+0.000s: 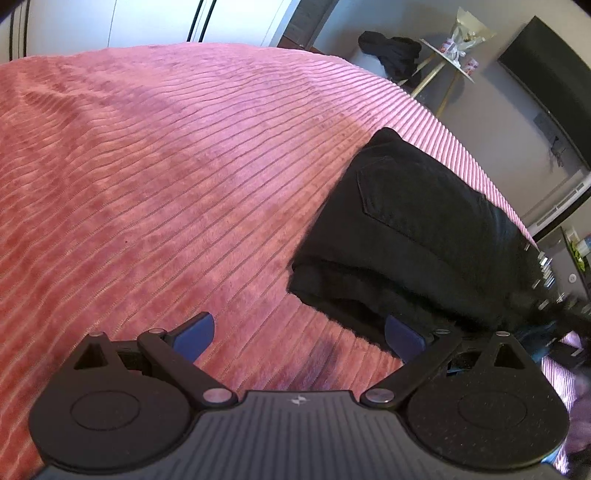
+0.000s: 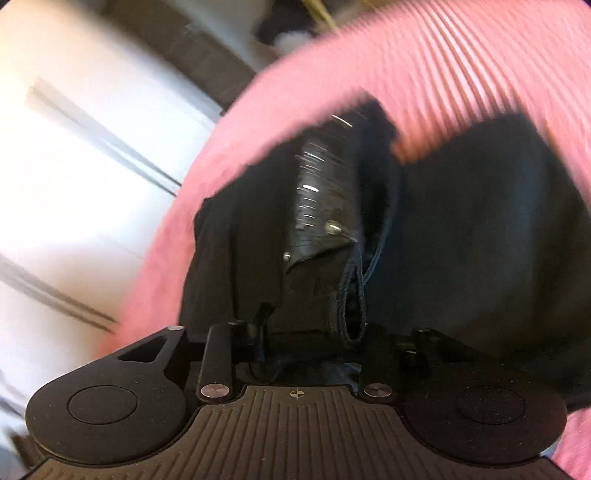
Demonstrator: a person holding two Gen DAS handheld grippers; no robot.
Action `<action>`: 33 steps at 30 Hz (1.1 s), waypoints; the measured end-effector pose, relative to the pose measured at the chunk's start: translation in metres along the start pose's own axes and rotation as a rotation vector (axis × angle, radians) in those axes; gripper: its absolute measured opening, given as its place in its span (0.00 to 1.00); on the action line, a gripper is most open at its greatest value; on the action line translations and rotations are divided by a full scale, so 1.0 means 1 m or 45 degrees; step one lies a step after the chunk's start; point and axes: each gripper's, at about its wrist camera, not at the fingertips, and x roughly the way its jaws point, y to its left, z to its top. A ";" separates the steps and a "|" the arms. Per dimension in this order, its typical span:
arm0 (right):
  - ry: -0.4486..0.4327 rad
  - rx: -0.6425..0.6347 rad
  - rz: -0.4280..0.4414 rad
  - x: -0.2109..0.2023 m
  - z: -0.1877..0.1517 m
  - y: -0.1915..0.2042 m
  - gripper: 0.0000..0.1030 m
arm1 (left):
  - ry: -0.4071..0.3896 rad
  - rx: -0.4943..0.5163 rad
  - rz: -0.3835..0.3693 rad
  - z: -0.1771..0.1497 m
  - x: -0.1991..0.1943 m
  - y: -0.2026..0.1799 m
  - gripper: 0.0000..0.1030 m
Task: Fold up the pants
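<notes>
While pink ribbed bedcover (image 1: 155,155) spans the bed | folded black pants (image 1: 417,229) lie at its edge | left gripper (image 1: 299,336) spread empty | right gripper (image 2: 306,332) pinching pants (image 2: 480,240) | side table (image 1: 448,59), white wardrobe (image 2: 74,129) beyond

A bed under a pink ribbed blanket (image 1: 155,155) fills the near room, with white wardrobe doors (image 1: 147,22) at the far left and, far right, a round side table (image 1: 448,55) beside a grey wall (image 1: 509,110).

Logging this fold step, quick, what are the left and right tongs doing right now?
Left tongs: open, empty, above the pink bedspread beside the folded black pants.
Right tongs: shut on the pants; the view is blurred.
</notes>
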 end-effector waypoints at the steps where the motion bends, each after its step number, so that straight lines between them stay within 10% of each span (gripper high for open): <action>1: -0.034 -0.038 0.014 -0.007 0.004 0.012 0.31 | 0.006 0.012 0.008 0.000 0.001 -0.001 0.96; 12: -0.300 -0.156 0.069 -0.092 0.027 0.053 0.29 | 0.052 0.091 0.112 -0.003 0.007 -0.011 0.96; 33: -0.174 -0.043 -0.189 -0.094 -0.001 -0.024 0.34 | 0.055 0.124 0.161 -0.003 0.008 -0.017 0.96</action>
